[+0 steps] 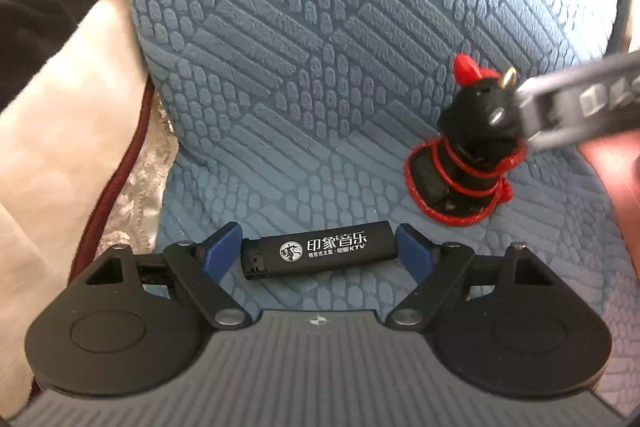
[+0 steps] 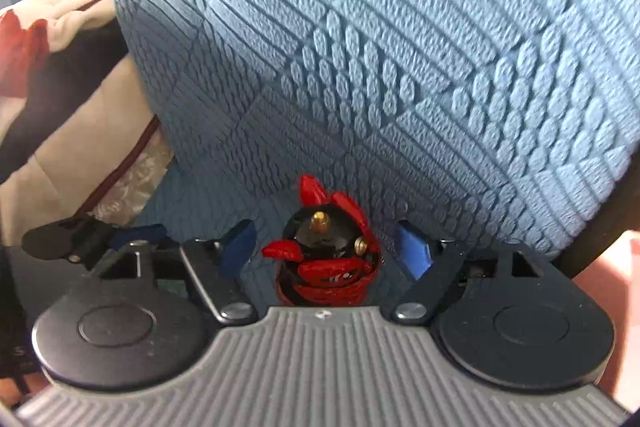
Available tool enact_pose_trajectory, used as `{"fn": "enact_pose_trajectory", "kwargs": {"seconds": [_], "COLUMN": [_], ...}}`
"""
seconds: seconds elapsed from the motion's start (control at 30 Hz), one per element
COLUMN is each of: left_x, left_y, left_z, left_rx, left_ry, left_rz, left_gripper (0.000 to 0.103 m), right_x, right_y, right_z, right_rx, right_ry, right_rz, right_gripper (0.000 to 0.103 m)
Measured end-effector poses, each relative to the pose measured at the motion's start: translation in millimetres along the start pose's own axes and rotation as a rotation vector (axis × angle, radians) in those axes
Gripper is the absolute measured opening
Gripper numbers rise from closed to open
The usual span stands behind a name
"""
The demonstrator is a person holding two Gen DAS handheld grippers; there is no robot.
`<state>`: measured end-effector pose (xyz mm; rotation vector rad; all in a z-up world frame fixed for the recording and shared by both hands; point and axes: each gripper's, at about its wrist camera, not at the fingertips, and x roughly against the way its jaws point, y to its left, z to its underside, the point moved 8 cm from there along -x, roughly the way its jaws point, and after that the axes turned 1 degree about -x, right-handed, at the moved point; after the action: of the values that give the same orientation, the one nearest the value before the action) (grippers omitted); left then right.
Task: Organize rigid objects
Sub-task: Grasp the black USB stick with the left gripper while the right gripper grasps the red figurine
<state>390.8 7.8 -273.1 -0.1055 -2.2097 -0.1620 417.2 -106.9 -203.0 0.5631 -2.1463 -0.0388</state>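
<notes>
One black rectangular plastic lighter with white printed characters lies crosswise between the blue pads of the left gripper; both pads meet its ends, so the jaws are pinching it. One black figurine with red trim and brass studs stands upright between the blue pads of the right gripper, whose jaws are spread and clear of it on both sides. Both objects sit against a blue textured woven cushion. Beige fabric lies left of the left gripper.
</notes>
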Motion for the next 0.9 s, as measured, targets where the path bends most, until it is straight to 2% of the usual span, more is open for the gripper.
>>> {"fn": "enact_pose_trajectory", "kwargs": {"seconds": [0.13, 0.23, 0.6, 0.9], "left_x": [9.1, 23.4, 72.4, 107.4], "left_y": [-1.7, -1.4, 8.7, 23.9], "left_z": [-1.0, -3.0, 0.9, 13.1], "left_rx": [0.006, 0.015, 0.076, 0.149], "left_ry": [-0.006, -0.020, -0.080, -0.116], "left_rz": [0.012, 0.017, 0.045, 0.052], "left_gripper": [0.087, 0.087, 0.086, 0.087], "right_x": [-16.9, -19.4, 15.0, 35.0], "right_y": [5.1, 7.8, 5.5, 28.0], "right_z": [5.4, 7.7, 18.4, 39.7], "right_rx": [-0.013, 0.008, -0.034, -0.013], "right_ry": [0.029, 0.044, 0.031, 0.036], "right_rz": [0.003, 0.048, 0.070, 0.086], "right_gripper": [0.078, 0.063, 0.063, 0.063]}}
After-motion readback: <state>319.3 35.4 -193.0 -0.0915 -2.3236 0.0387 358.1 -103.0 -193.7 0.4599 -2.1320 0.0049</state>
